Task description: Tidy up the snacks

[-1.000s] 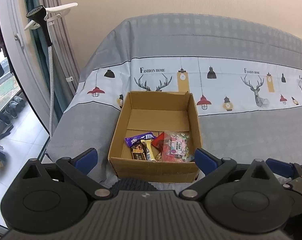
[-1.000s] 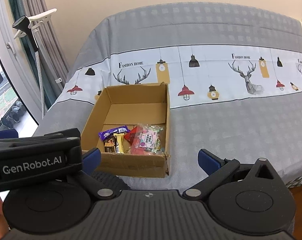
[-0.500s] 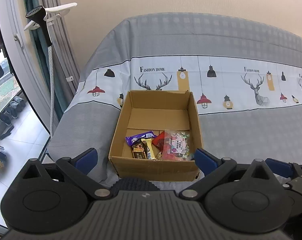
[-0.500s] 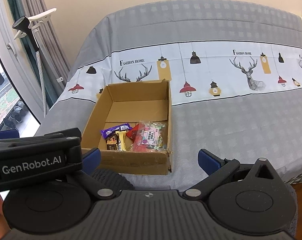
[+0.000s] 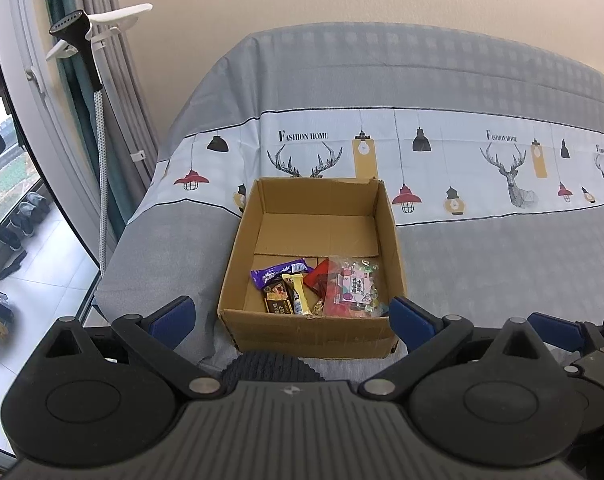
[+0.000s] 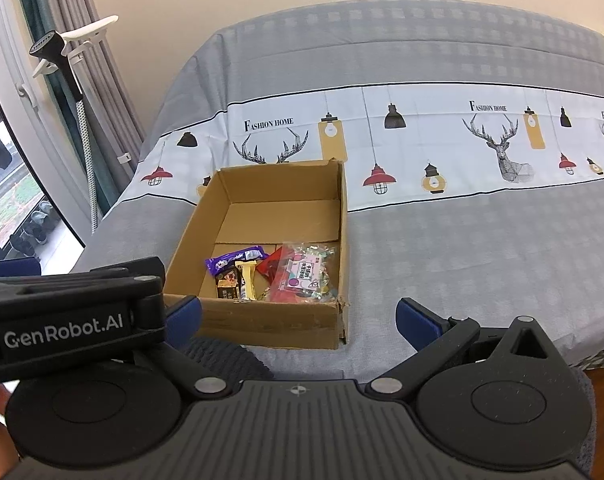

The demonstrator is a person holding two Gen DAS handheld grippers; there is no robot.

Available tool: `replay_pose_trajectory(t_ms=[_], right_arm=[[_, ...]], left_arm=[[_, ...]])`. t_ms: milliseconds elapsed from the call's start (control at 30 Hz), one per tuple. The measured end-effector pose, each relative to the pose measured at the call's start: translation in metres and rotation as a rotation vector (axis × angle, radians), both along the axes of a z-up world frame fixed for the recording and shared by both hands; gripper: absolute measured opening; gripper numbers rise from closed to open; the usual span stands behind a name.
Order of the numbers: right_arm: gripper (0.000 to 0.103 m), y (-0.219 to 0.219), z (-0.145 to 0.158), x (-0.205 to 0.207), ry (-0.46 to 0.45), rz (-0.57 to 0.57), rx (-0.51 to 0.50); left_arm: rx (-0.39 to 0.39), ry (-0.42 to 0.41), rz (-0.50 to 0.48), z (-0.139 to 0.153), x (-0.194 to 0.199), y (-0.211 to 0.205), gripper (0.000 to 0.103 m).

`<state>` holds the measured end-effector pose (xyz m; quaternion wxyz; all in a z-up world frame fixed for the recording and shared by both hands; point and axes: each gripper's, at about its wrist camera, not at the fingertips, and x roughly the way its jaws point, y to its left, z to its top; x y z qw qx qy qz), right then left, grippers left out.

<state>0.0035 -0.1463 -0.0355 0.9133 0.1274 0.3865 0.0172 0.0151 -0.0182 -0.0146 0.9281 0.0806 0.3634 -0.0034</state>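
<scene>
An open cardboard box (image 5: 309, 336) stands on the bed near its front edge; it also shows in the right wrist view (image 6: 270, 322). Inside at the near end lie a purple wrapped bar (image 5: 280, 273), a yellow bar (image 5: 300, 294), a dark brown packet (image 5: 278, 298), a red packet (image 5: 317, 280) and a clear candy bag with a pink label (image 5: 353, 290). My left gripper (image 5: 292, 318) is open and empty, just in front of the box. My right gripper (image 6: 300, 318) is open and empty, in front of the box's right corner.
The bed has a grey cover (image 5: 501, 264) with a white band printed with deer and lamps. A garment steamer pole (image 5: 98, 128) and curtains stand at the left by a window. Shoes (image 5: 22, 220) lie on the floor below. A dark knitted thing (image 5: 274, 366) lies under the left gripper.
The right wrist view has shifted slightly, so the box sits a little higher and nearer. The left gripper has barely moved. Both grippers stay open.
</scene>
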Motion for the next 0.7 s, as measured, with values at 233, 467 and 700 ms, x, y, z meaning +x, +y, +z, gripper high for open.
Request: replay_pose_trajectory(t_ms=[233,467,700], right_arm=[[0.102,-0.0027,0.0001,0.0001,0.001,0.008,0.003],[0.102,-0.0036,0.0003,0.0004,0.0,0.01,0.005],[0.102,-0.0061,0.0005,-0.0015,-0.007,0.018,0.012]], left_arm=[[0.004,0.0,-0.001,0.0002,0.0015,0.0001,0.103],[0.004,-0.001,-0.002,-0.0002,0.002,0.0016,0.103],[0.019,-0.007,-0.001,0.0016,0.0005,0.0007,0.103]])
